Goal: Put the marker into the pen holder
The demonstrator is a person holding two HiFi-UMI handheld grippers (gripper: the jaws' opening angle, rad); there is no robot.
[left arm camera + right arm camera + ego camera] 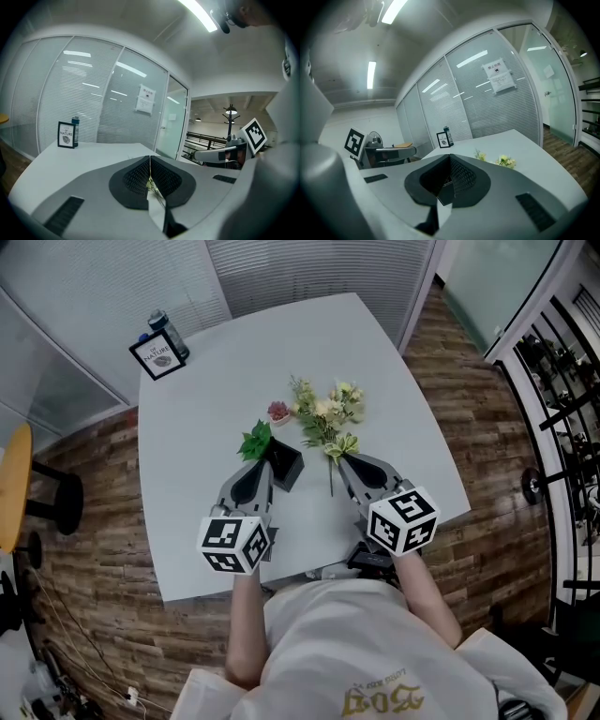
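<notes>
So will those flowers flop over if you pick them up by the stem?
Probably a bit. The flowers lie flat on the table, with many blooms and leaves above a thin stem, so the top likely droops. They look light, and pushed they would likely slide, not roll.

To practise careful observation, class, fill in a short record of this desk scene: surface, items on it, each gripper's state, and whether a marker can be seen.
Surface: white table
Far corner: framed card, with a dark bottle behind it
Middle: bouquet of pale flowers lying flat; small pink item; green leaves by a black box, possibly the pen holder
Left gripper: jaws together, holding nothing
Right gripper: jaws together, holding nothing
Marker: none visible in any view
</notes>
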